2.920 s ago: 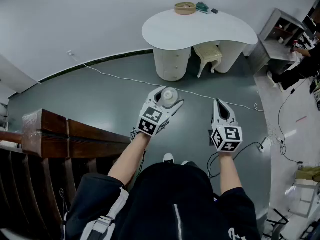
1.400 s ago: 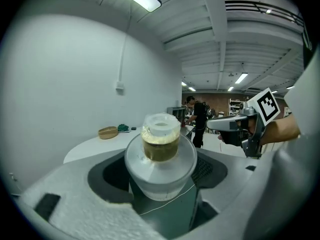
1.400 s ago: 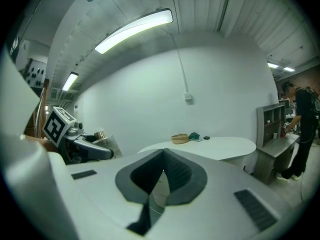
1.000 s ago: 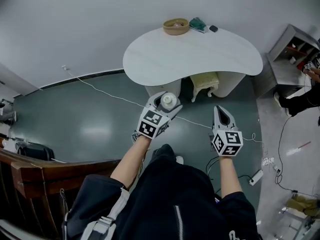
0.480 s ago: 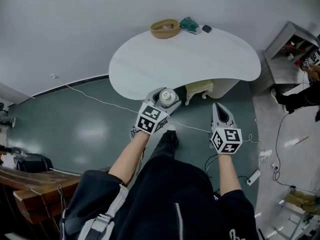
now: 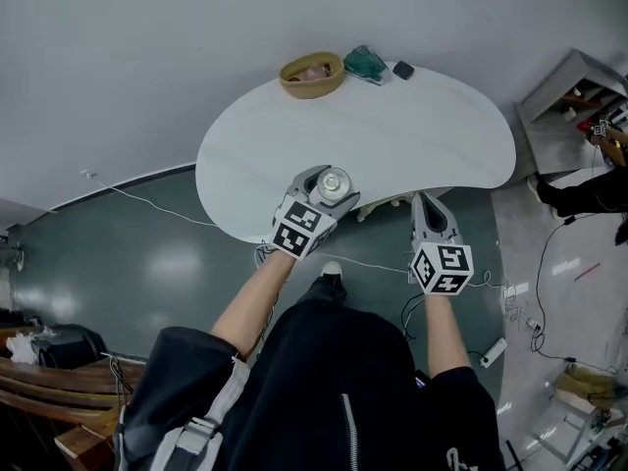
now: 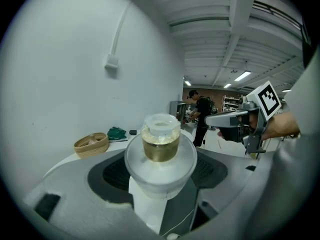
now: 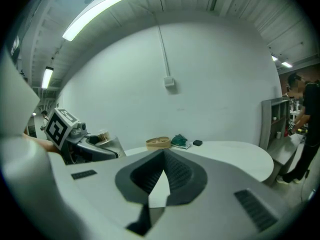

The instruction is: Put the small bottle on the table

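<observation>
My left gripper [image 6: 329, 190] is shut on a small clear bottle [image 6: 334, 183] with a white cap and yellowish contents, held upright over the near edge of the white table [image 6: 412, 135]. In the left gripper view the small bottle [image 7: 160, 140] stands between the jaws, with the table beyond. My right gripper [image 6: 430, 210] is shut and empty, its tips just over the table's near edge. In the right gripper view the jaws [image 8: 162, 170] meet at the tips, and the left gripper [image 8: 80, 139] shows at left.
A woven basket [image 6: 311, 74], a green cloth [image 6: 366, 63] and a small dark object [image 6: 403, 70] lie at the table's far edge by the wall. A grey shelf unit [image 6: 579, 91] stands to the right. A white cable [image 6: 147, 202] runs over the floor. A person [image 7: 202, 118] stands far off.
The person has walked up to the table: it has come much closer, and both grippers now reach its near edge. The bottle stays gripped in the left gripper.
</observation>
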`<state>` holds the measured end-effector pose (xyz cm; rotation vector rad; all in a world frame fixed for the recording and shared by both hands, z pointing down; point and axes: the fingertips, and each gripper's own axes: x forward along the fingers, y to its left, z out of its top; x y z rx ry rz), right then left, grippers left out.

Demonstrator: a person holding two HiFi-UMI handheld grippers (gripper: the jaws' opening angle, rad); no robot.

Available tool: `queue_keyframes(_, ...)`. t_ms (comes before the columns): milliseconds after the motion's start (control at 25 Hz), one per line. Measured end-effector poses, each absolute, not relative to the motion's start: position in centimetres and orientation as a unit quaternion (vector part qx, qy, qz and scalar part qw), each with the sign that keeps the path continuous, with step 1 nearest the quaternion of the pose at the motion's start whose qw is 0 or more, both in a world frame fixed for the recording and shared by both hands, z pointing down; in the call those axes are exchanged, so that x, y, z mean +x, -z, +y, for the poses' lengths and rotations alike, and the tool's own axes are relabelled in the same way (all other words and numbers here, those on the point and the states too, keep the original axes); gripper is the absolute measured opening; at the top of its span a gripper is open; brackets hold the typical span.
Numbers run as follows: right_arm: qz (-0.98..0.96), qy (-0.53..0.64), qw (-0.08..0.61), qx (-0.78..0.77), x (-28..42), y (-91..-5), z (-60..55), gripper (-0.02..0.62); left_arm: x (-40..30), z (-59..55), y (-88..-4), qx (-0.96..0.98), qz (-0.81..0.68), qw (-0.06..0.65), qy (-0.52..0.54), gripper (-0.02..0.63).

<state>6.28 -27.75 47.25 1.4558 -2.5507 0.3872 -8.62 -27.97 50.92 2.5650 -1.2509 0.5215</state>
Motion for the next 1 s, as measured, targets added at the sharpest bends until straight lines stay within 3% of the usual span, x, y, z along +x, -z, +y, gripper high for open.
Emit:
queue_keyframes(240,-0.851,-0.13,0.099,0.499,5.3,-47.4,-31.6,-0.003,-8.6,-32.8,-51.4,0.888,-0.405,0.12,-0.184,0.333)
queue_keyframes(1000,-0.833,-0.158,0.125,0.514,11.9,-50.6,-38.4,-0.003,-0.5,-42.1,-57.4,0.899,-0.358,0.129,-0.214,0.333)
